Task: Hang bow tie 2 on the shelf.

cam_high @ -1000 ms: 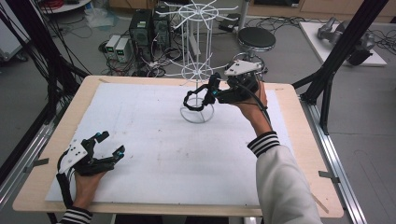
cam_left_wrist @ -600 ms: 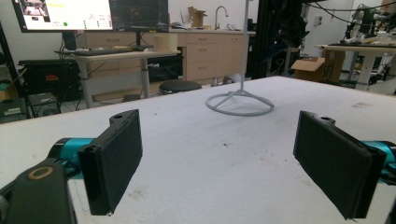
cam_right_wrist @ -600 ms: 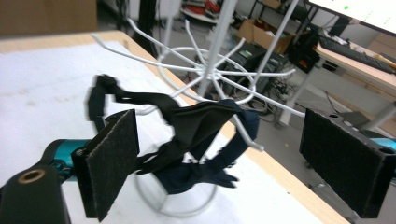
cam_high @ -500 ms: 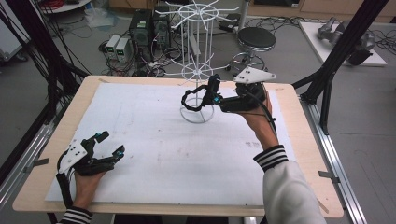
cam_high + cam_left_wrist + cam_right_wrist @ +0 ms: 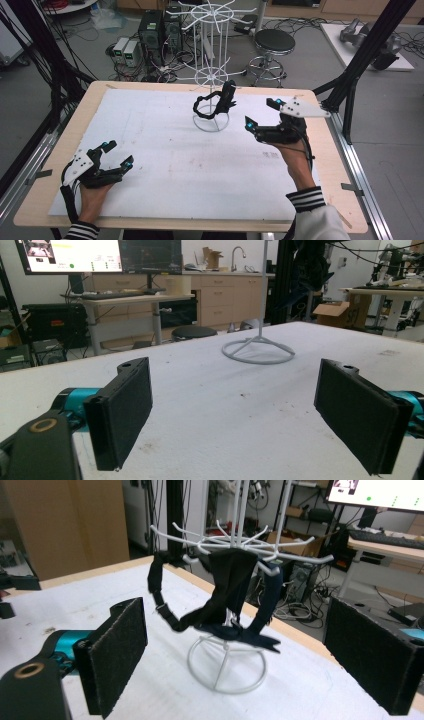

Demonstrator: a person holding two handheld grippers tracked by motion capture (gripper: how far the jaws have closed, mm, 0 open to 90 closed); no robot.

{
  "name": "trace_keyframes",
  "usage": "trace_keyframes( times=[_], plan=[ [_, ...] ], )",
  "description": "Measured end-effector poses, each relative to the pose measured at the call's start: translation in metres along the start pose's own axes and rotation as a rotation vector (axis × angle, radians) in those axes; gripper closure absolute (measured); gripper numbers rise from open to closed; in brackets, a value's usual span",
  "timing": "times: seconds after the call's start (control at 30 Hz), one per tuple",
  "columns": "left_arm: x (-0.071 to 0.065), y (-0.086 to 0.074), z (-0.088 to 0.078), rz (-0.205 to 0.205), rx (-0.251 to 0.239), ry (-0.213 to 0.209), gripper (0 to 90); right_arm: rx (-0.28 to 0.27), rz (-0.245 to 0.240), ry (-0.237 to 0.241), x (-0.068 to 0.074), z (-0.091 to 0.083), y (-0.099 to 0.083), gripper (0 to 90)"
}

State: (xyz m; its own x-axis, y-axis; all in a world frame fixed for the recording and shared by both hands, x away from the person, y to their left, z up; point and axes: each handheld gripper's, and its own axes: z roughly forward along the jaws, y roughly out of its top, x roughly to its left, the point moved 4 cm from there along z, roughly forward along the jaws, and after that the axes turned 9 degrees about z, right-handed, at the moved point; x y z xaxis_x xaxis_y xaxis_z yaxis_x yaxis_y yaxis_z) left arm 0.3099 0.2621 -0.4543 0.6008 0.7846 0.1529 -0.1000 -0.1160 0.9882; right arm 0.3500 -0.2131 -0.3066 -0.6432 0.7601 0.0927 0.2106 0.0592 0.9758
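Black straps (image 5: pixel 216 103) hang on the white wire rack (image 5: pixel 211 80). Just beside it, the right gripper (image 5: pixel 262 118) has its jaws spread, holding nothing. Well apart, the left gripper (image 5: pixel 118 154) rests at the table's (image 5: pixel 165 150) near corner, jaws wide too.

Black strap (image 5: pixel 220 600) on white rack (image 5: pixel 227 667)

One white wire rack (image 5: pixel 212 75) is counted on the table (image 5: pixel 150 150), with one black strap (image 5: pixel 215 102) hung on it. Two grippers are held, left (image 5: pixel 116 156) and right (image 5: pixel 261 114).
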Motion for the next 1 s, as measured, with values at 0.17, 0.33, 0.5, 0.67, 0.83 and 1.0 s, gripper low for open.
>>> trace_keyframes(
  times=[0.17,0.33,0.5,0.67,0.83,1.0],
  plan=[
    [0.000,0.000,0.000,-0.009,-0.002,-0.001,15.9,-0.065,0.037,0.002,0.004,-0.026,-0.026,10.1],
    [0.000,0.000,0.000,-0.005,-0.004,-0.001,15.9,-0.137,0.081,-0.018,0.004,-0.044,-0.056,10.2],
    [0.000,0.000,0.000,-0.003,-0.005,-0.002,15.9,-0.193,0.121,-0.078,-0.002,-0.052,-0.092,10.2],
    [0.000,0.000,0.000,-0.004,-0.004,-0.001,15.9,-0.214,0.125,-0.141,-0.004,-0.051,-0.124,10.2],
    [0.000,0.000,0.000,-0.004,-0.005,0.001,15.9,-0.223,0.142,-0.156,-0.003,-0.046,-0.147,10.2],
    [0.000,0.000,0.000,-0.003,-0.004,0.003,15.9,-0.175,0.086,-0.148,0.003,-0.036,-0.154,10.2]
  ],
)
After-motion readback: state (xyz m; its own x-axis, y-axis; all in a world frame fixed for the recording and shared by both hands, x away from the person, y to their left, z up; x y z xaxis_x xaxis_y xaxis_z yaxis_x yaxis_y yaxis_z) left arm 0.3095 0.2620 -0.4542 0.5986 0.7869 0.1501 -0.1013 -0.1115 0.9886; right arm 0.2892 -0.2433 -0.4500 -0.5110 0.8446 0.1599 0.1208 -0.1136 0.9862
